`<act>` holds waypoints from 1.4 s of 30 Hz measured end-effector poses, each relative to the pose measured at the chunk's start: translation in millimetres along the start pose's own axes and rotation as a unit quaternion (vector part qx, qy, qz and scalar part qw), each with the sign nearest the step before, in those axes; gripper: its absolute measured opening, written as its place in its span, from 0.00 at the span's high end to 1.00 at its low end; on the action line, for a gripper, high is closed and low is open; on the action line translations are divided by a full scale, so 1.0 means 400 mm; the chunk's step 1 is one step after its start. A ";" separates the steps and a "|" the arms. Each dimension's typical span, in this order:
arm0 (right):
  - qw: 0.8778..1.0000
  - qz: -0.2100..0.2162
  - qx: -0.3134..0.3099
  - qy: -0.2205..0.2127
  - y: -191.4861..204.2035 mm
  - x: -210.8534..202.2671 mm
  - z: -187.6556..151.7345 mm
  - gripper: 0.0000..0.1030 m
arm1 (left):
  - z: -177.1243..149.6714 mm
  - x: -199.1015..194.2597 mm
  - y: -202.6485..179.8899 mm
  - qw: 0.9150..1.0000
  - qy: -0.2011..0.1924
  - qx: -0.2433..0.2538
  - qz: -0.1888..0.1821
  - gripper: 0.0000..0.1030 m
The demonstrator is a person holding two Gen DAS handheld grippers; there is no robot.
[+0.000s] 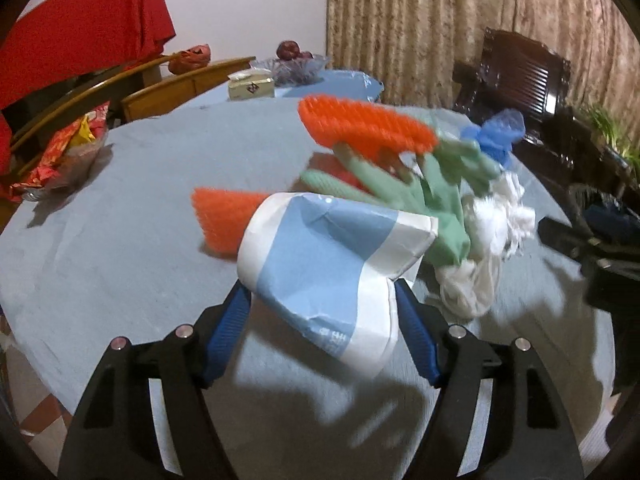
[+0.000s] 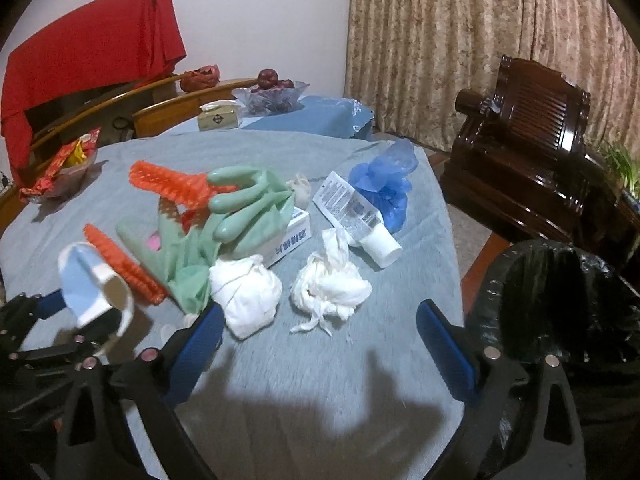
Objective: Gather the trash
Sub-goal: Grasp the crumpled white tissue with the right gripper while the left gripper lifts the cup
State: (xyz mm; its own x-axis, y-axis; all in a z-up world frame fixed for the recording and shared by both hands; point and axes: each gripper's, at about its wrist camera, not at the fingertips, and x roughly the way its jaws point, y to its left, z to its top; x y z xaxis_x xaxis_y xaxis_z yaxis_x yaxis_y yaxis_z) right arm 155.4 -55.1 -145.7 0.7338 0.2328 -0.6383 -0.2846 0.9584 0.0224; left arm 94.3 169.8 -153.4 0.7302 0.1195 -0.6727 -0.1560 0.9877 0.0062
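Observation:
My left gripper (image 1: 322, 300) is shut on a crushed blue-and-white paper cup (image 1: 328, 268), held above the grey-blue tablecloth; the cup also shows in the right wrist view (image 2: 94, 284). My right gripper (image 2: 320, 320) is open and empty above the near table edge. Ahead of it lie two white crumpled tissues (image 2: 244, 292) (image 2: 330, 286), a white tube (image 2: 356, 216), a blue plastic bag (image 2: 386, 184), a small white box (image 2: 290, 238), and green gloves (image 2: 244, 208) with orange bristles (image 2: 168, 182). A bin with a black liner (image 2: 560, 304) stands to the right of the table.
A bowl of red wrappers (image 2: 60, 176) sits at the table's left. A tissue box (image 2: 220, 118) and a glass fruit bowl (image 2: 272, 94) stand on a farther table. Wooden chairs (image 2: 120, 100) are behind, a dark carved chair (image 2: 532, 136) to the right by the curtain.

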 end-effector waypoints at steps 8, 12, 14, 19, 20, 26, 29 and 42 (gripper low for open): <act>0.999 -0.049 0.010 0.014 -0.042 0.066 0.023 0.17 | 0.051 0.003 -0.006 1.000 -0.015 -0.003 0.008 0.32; 0.998 -0.050 0.004 0.027 -0.046 0.110 0.037 0.21 | 0.072 0.009 -0.021 1.000 -0.020 -0.001 0.006 0.32; 0.998 -0.046 -0.002 0.042 -0.042 0.138 0.037 0.25 | 0.078 0.010 -0.025 1.000 -0.021 0.000 0.005 0.32; 0.998 0.001 -0.001 0.067 -0.033 0.166 0.029 0.51 | 0.093 0.005 -0.038 1.000 -0.026 0.007 0.003 0.32; 0.997 0.015 -0.001 0.069 -0.030 0.164 0.030 0.61 | 0.096 0.005 -0.040 1.000 -0.026 0.008 0.003 0.32; 0.998 0.028 0.008 0.047 -0.043 0.105 0.050 0.65 | 0.108 -0.009 -0.056 0.999 -0.031 0.011 0.002 0.32; 0.999 0.031 0.016 0.028 -0.062 0.057 0.066 0.65 | 0.116 -0.025 -0.071 0.999 -0.035 0.014 0.000 0.32; 0.997 0.008 0.046 -0.053 -0.190 -0.181 0.095 0.65 | 0.146 -0.107 -0.208 0.996 -0.064 0.043 -0.051 0.32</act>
State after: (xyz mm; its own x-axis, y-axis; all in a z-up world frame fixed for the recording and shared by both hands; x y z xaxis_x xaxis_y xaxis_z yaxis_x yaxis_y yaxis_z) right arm 147.6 -138.5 -72.0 0.7928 0.2592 -0.5517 -0.2425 0.9645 0.1046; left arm 114.9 88.5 -81.9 0.8187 0.0245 -0.5737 -0.0234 0.9997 0.0092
